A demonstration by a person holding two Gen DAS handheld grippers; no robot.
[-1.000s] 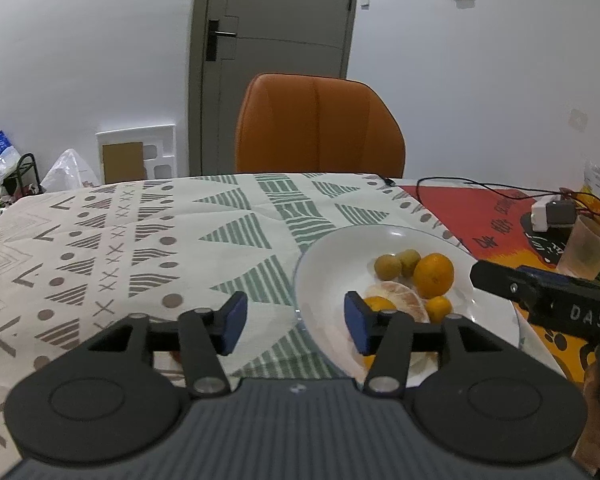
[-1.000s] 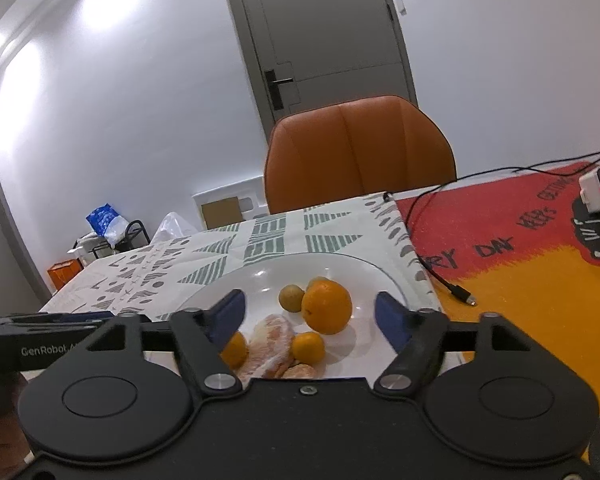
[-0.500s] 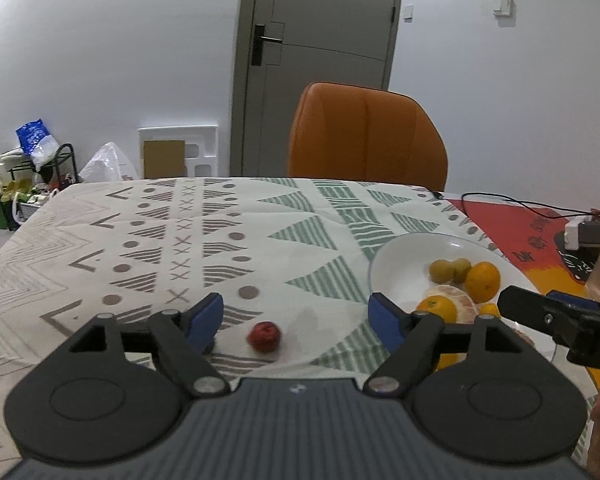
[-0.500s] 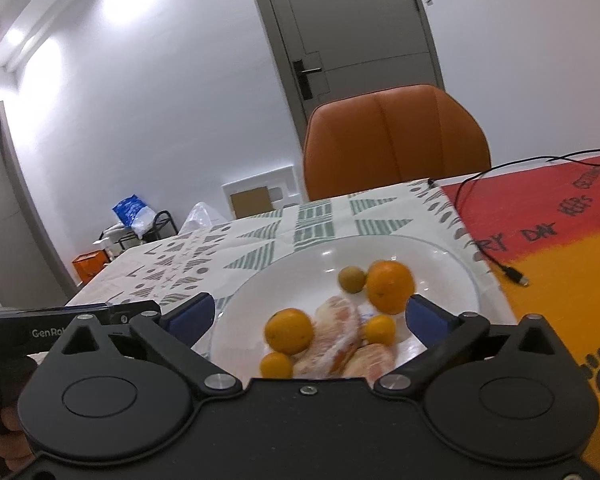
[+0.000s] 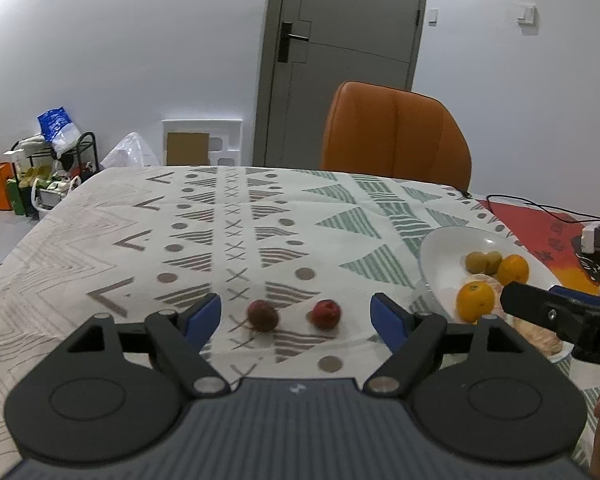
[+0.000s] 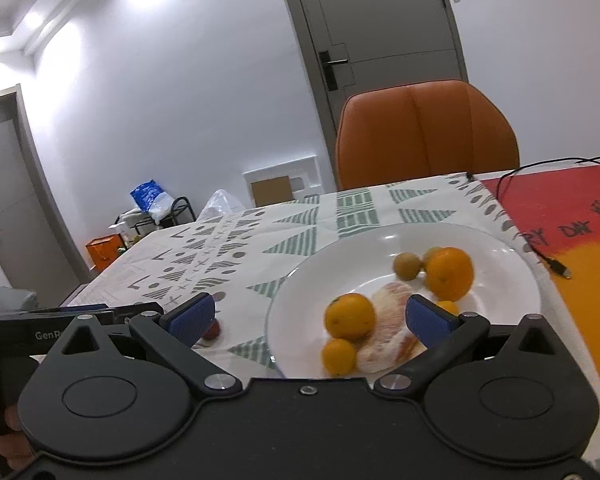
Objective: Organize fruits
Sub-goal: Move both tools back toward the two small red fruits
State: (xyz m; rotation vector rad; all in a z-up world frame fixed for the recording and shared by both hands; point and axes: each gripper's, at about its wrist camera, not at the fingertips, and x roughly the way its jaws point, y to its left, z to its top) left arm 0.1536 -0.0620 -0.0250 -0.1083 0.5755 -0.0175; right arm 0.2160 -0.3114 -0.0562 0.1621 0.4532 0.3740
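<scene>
I have the left gripper (image 5: 296, 312) spread wide and empty, its jaws having just been opening, with two small red fruits lying loose on the cloth (image 5: 204, 236) between and just ahead of the fingers: a duller brownish one (image 5: 263, 315) on the left and a brighter red one (image 5: 326, 313) on the right, near each other but apart. The right gripper (image 6: 308, 318) is also fully spread, having just opened, holding nothing; it hangs over the near rim of the white plate (image 6: 512, 264), which already carries the oranges (image 6: 449, 273), a peeled segment and a couple of small greenish fruits. My reading is that the step in hand is fetching the stray red fruits to the plate, left claw first. To do it well I would pick one fruit, not both: centre the brighter one between the pads, since it lies nearer the plate, and come down until the pads bracket its widest part. These are round and will likely roll on the cloth, so I would close slowly and evenly, watching that neither pad nudges it sideways into its neighbour. A soft squeeze should do; they look easily bruised. I would keep the right claw clear of the path to the plate.
</scene>
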